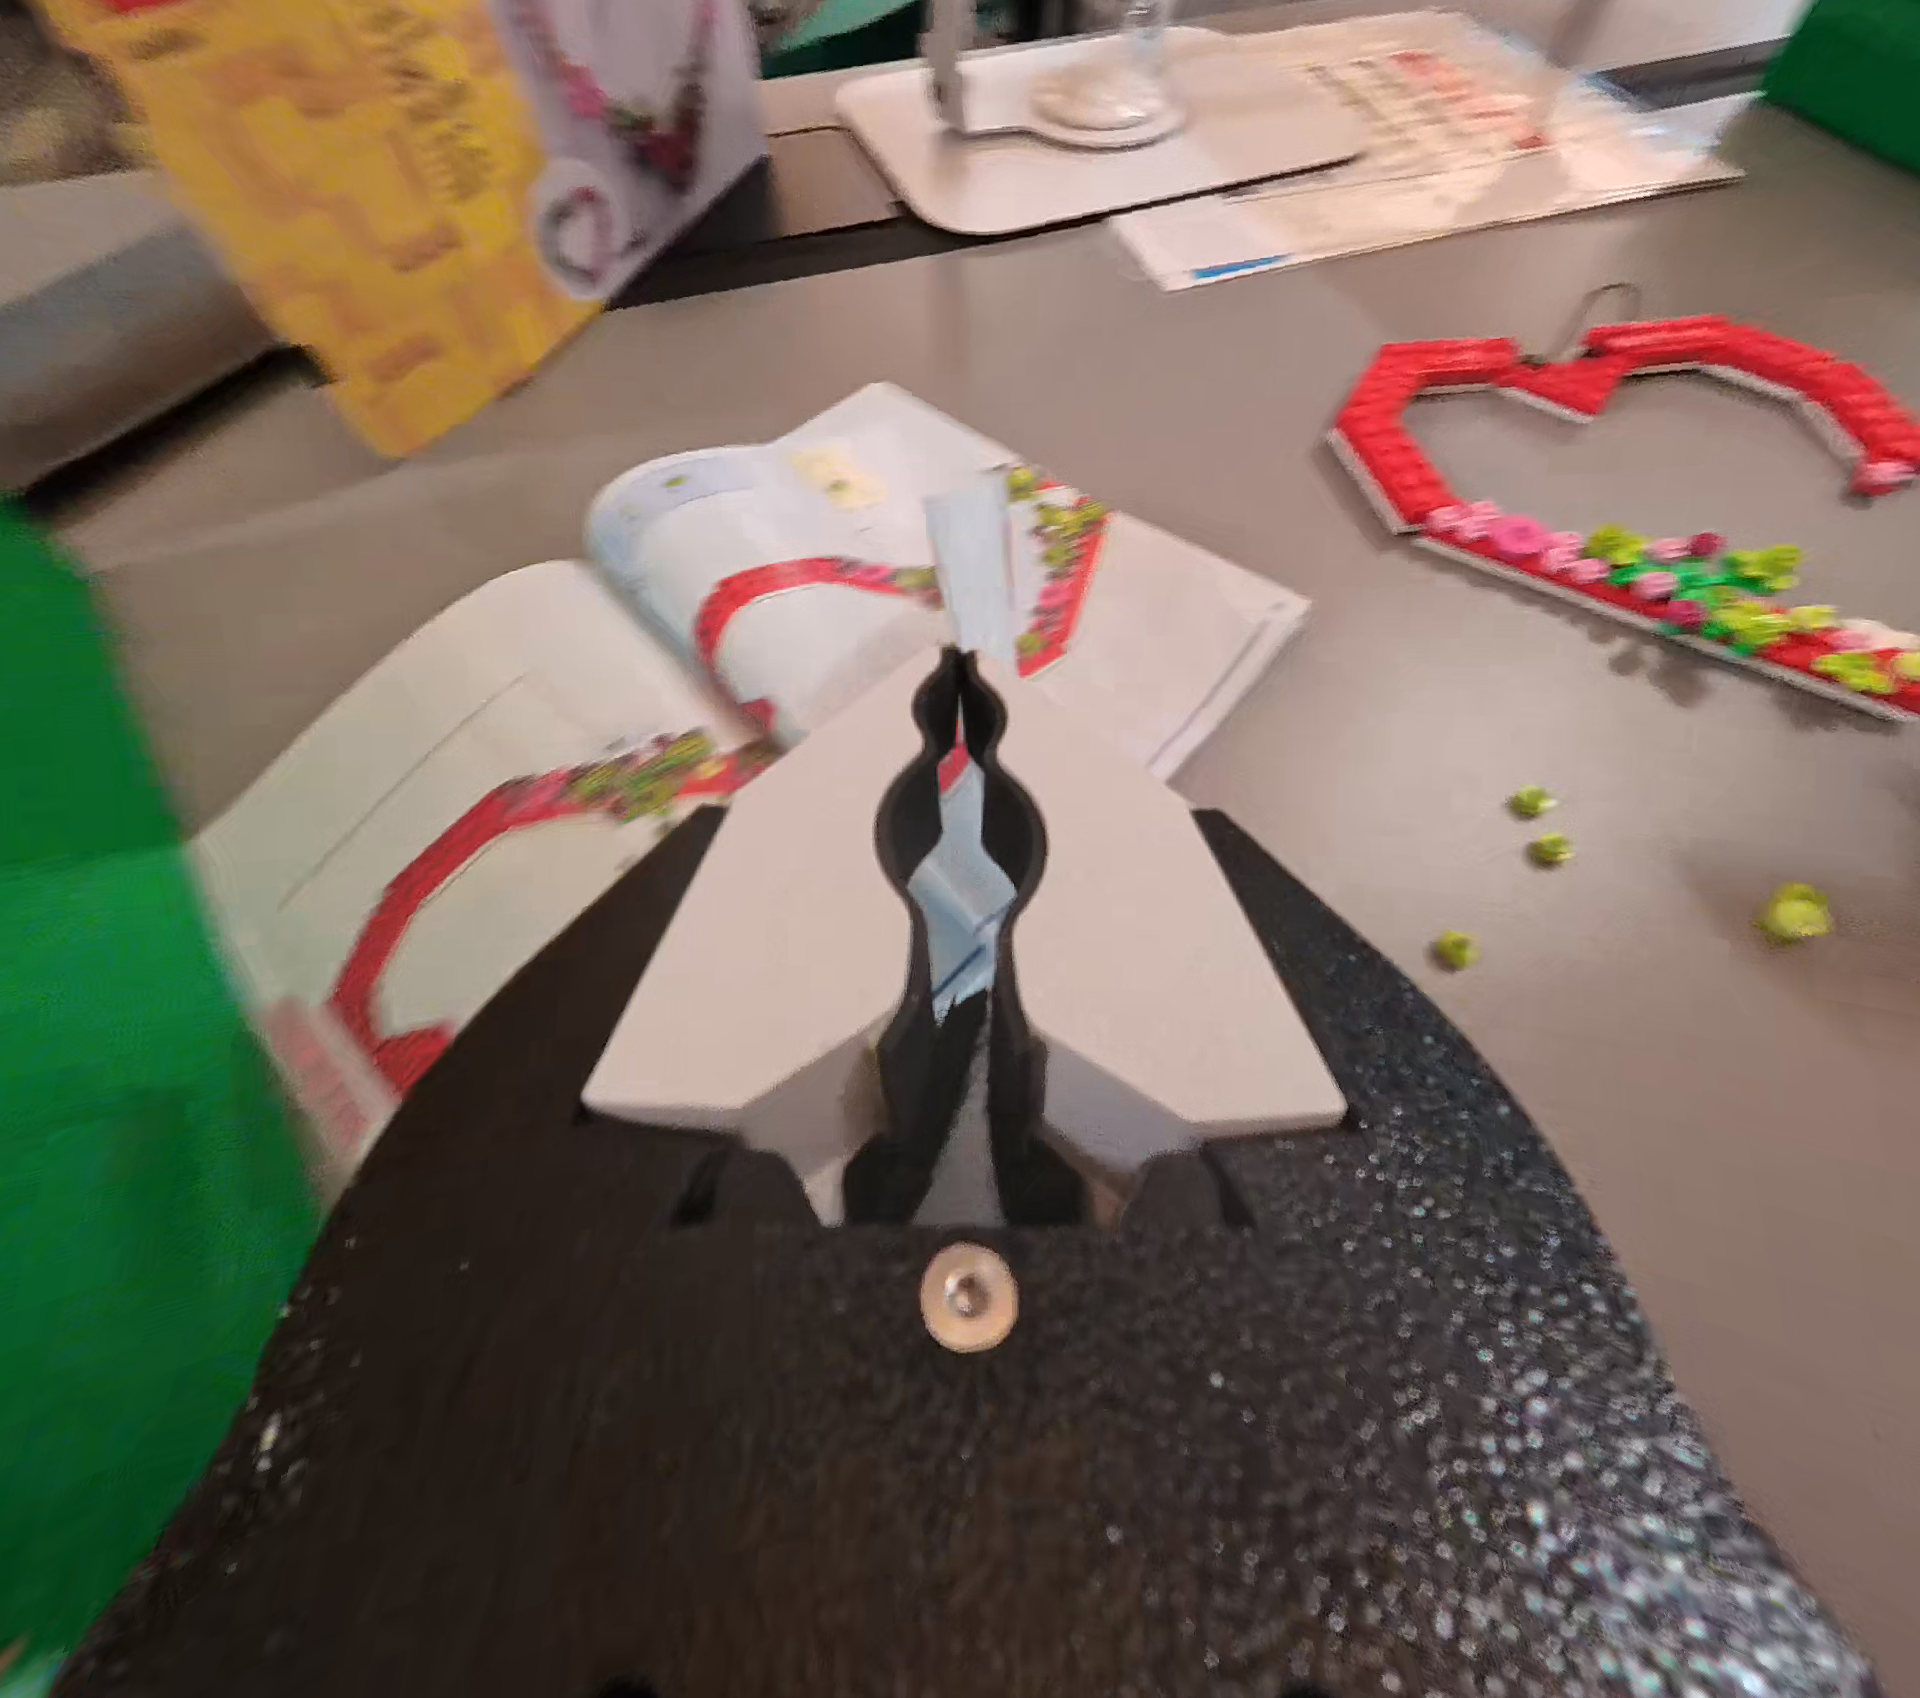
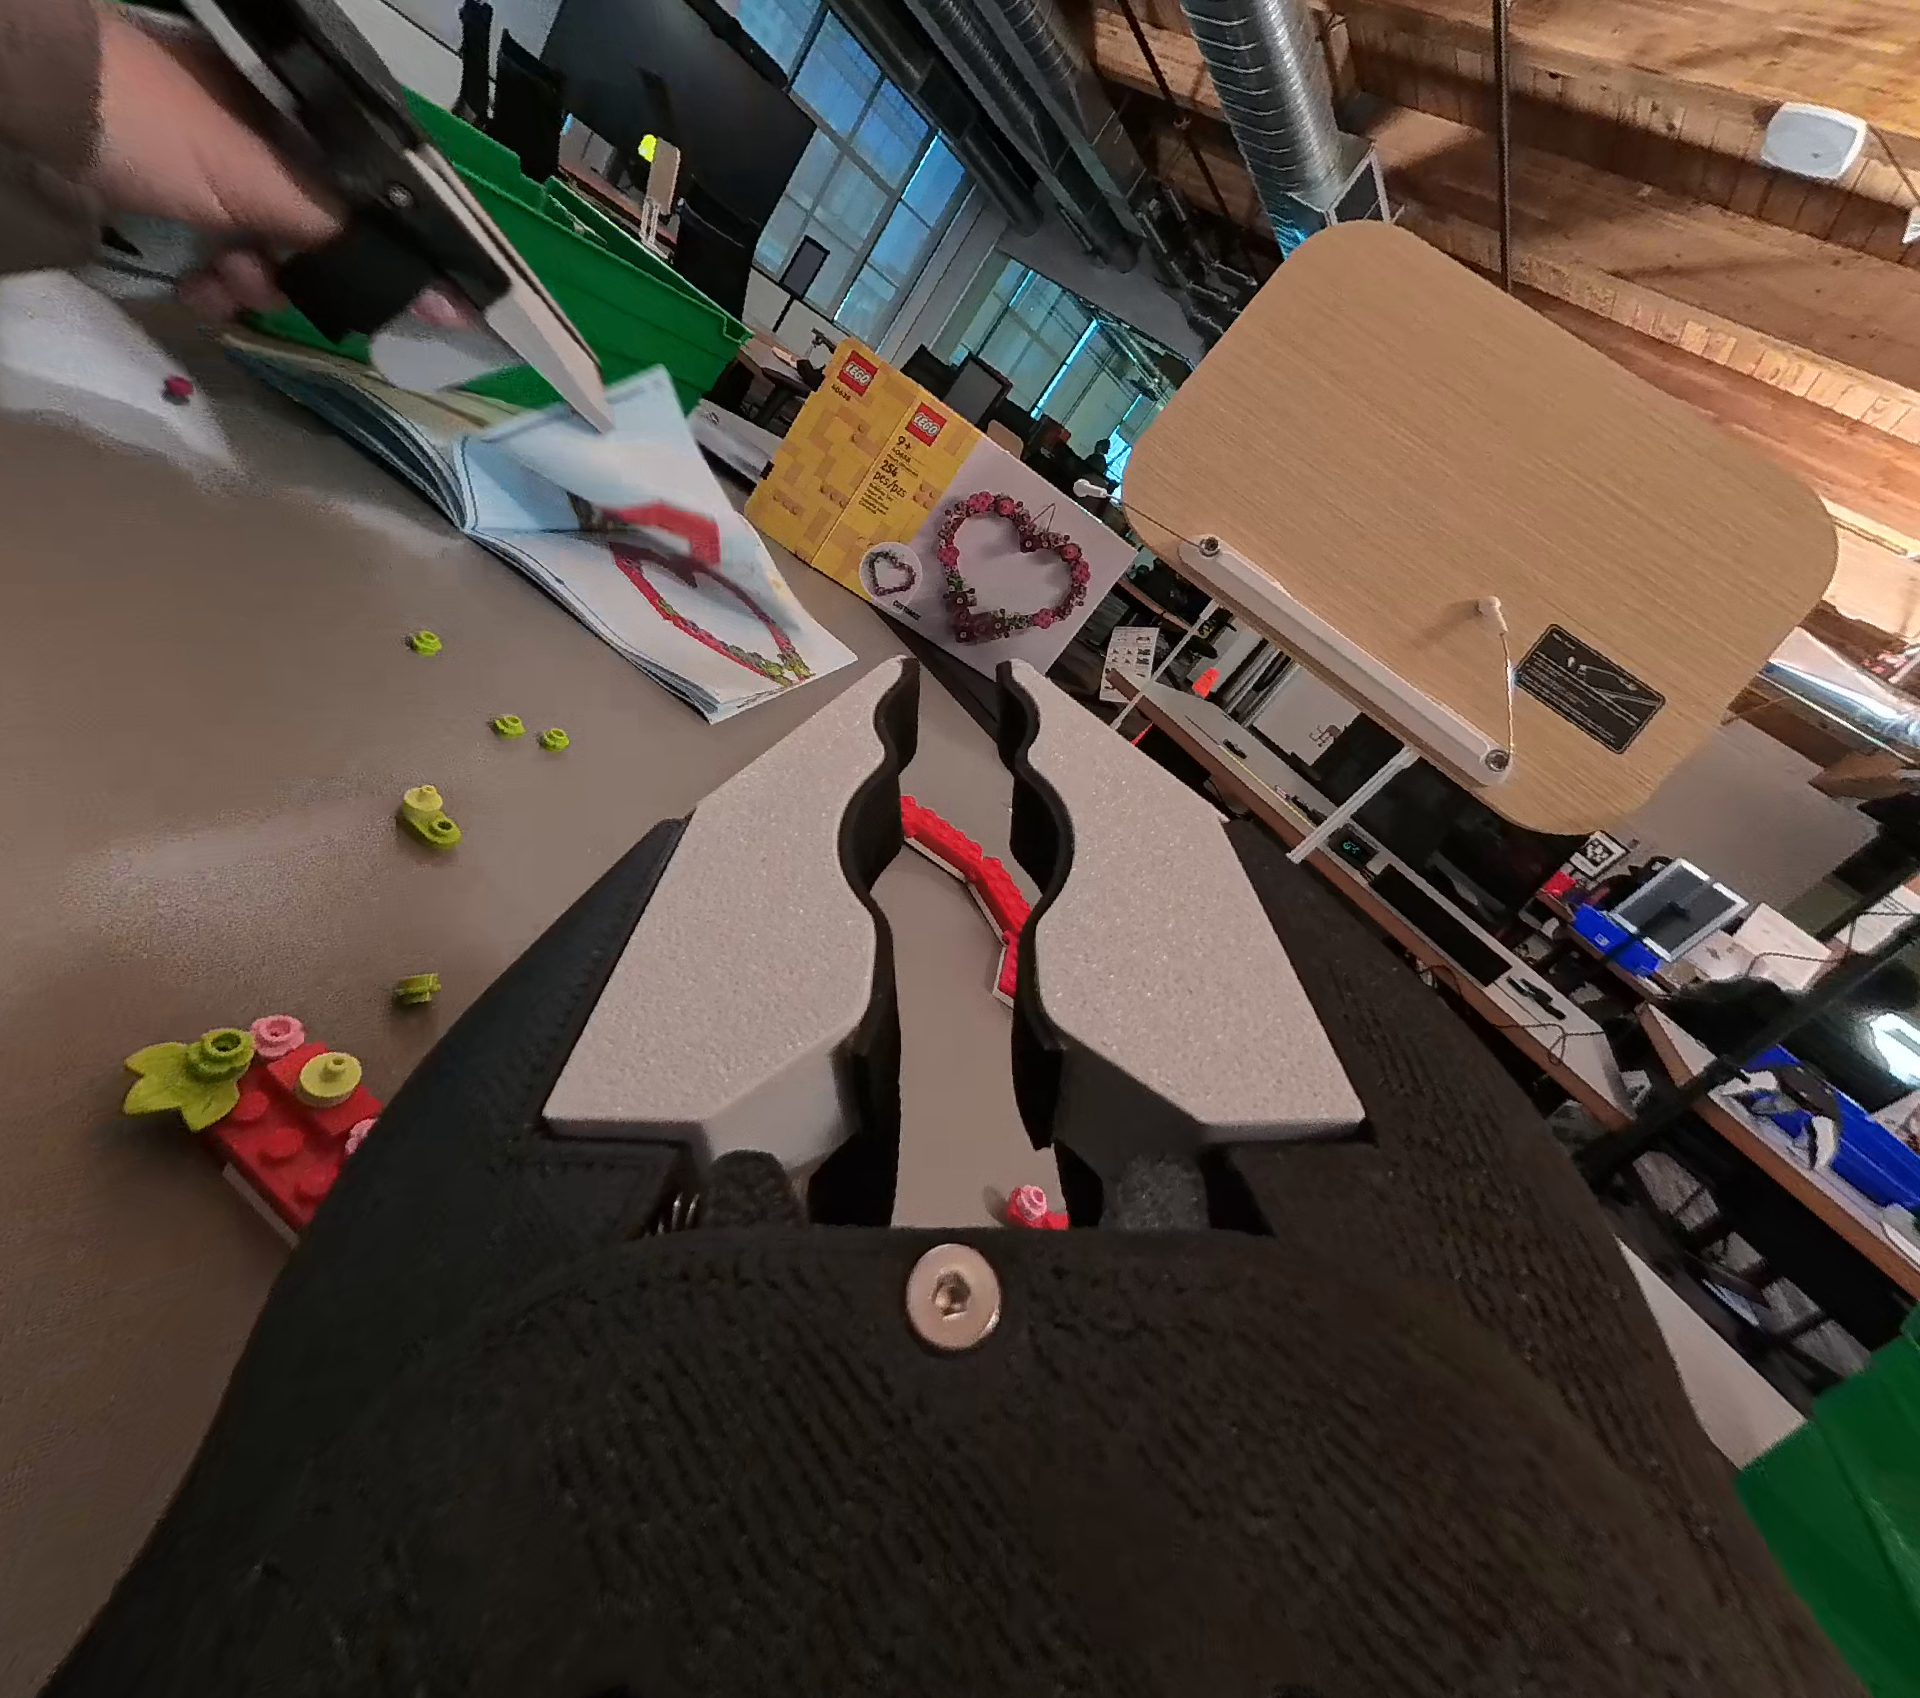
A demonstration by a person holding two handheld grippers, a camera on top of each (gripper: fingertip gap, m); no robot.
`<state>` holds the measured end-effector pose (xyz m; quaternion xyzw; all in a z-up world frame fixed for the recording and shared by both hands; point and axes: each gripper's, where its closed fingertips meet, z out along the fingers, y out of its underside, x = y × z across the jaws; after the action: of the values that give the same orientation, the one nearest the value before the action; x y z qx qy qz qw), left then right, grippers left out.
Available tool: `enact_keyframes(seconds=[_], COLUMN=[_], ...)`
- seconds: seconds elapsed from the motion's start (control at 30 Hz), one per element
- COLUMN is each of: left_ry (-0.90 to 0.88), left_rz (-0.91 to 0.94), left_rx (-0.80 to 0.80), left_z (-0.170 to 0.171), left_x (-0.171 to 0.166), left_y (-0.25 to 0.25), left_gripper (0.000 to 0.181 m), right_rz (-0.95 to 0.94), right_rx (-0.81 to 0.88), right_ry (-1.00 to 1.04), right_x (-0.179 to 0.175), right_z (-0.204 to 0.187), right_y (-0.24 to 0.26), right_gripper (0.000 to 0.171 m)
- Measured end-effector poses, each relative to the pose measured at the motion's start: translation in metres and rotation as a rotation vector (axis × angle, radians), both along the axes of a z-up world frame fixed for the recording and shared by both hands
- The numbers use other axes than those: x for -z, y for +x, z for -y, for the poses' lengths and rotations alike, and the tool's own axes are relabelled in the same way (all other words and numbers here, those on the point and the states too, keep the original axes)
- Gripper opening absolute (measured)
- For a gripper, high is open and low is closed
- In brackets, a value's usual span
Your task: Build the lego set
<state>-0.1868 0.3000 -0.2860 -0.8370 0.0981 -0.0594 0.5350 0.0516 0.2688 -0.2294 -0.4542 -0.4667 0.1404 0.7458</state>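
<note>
My left gripper is shut on a pale blue page of the open instruction booklet, lifting it off the spread. The same gripper shows in the right wrist view, held by a hand, pinching the booklet page. The red heart-shaped lego frame, partly covered with pink and green flowers, lies on the grey table at the right. My right gripper is open and empty, hovering just above the heart frame. Loose lime green pieces lie on the table.
The yellow and white lego box stands behind the booklet. A lamp base and papers sit at the back. Green bins flank the table. A wooden lamp head hangs at the right. Spacing between my two grippers at the tips: around 25 centimeters. My left gripper's tips are some 35 centimeters from the lamp base.
</note>
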Motion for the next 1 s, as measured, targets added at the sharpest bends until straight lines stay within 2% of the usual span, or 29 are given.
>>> enact_keyframes(seconds=[0.03,0.17,0.3,0.33,0.47,0.6,0.7,0.77,0.8,0.83,0.9,0.93,1.0], left_ry=[0.015,0.060,0.086,0.087,0.084,0.181,0.278,0.322,0.314,0.264,0.088,0.017,-0.060], left_rz=[-0.021,-0.054,-0.038,-0.033,-0.015,0.059,0.018,-0.027,-0.018,0.031,0.118,0.101,-0.021], left_rx=[-0.047,-0.251,-0.348,-0.364,-0.469,-0.541,-0.505,-0.403,-0.327,-0.214,-0.111,-0.089,-0.153], left_z=[0.007,0.033,0.048,0.052,0.072,0.093,0.100,0.094,0.088,0.081,0.070,0.065,0.054], left_x=[-0.002,-0.004,0.002,0.004,0.010,-0.005,-0.025,-0.037,-0.039,-0.036,-0.017,-0.006,0.013], left_y=[-0.011,-0.054,-0.073,-0.074,-0.077,-0.080,-0.070,-0.049,-0.033,-0.011,0.011,0.012,-0.009], left_gripper=[0.000,0.000,0.000,0.004,0.043,0.049,0.044,0.033,0.020,0.012,0.024,0.017,0.016], right_rz=[-0.001,0.000,0.002,0.003,0.001,0.001,0.002,0.002,0.007,0.018,0.032,0.028,0.022], right_rx=[0.000,-0.002,-0.001,0.000,0.002,0.002,0.001,0.004,0.023,0.051,0.075,0.073,0.085], right_ry=[0.001,0.002,0.005,0.007,0.007,0.015,0.022,0.027,0.030,0.031,0.025,0.021,0.019], right_x=[0.000,0.000,0.000,0.000,0.000,-0.001,-0.002,-0.002,-0.002,-0.001,0.001,0.001,0.000], right_z=[0.000,0.000,0.001,0.001,0.000,0.002,0.003,0.004,0.001,-0.002,-0.006,-0.006,-0.008], right_y=[0.000,-0.001,-0.001,0.000,0.000,0.000,0.000,0.000,0.001,0.003,0.005,0.005,0.007], right_gripper=[0.013,0.013,0.013,0.013,0.013,0.013,0.013,0.013,0.013,0.013,0.013,0.013,0.012])
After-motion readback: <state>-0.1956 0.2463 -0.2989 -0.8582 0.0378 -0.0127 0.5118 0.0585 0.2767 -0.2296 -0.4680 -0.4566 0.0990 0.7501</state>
